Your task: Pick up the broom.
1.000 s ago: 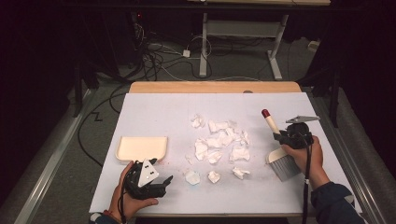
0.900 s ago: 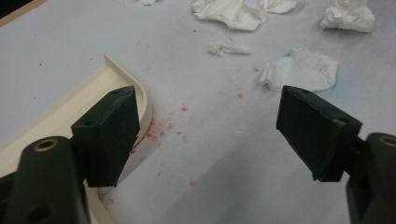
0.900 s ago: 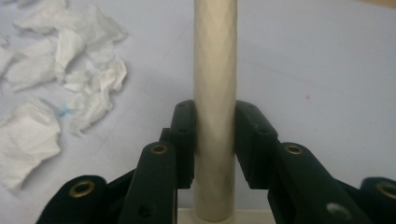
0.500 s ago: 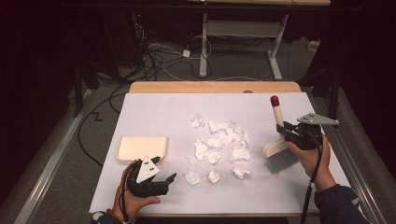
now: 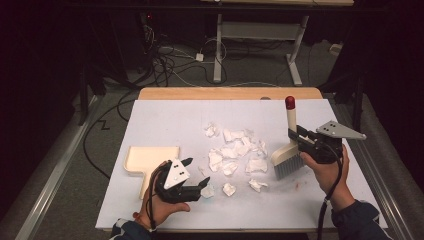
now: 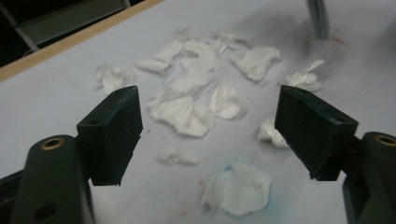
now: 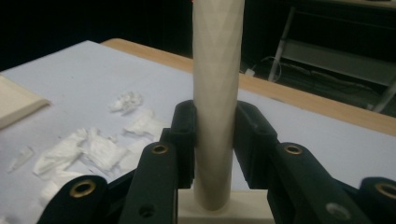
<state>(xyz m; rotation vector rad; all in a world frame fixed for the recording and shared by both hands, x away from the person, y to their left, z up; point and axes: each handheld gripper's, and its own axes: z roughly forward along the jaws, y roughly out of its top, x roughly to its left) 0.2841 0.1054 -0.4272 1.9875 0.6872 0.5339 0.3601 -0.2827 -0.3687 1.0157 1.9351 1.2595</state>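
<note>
High view alone shows dustpan (image 5: 150, 159); right gripper (image 5: 295, 137) clamps brush (image 5: 289, 150), left gripper (image 5: 196, 175) released

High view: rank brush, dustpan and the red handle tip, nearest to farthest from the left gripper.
From the left gripper:
1. Dustpan, just to its left, beside the hand.
2. Brush, across the paper scraps on the right, its handle clamped in the right gripper.
3. Red handle tip, top of that brush handle, toward the table's far edge.
</note>
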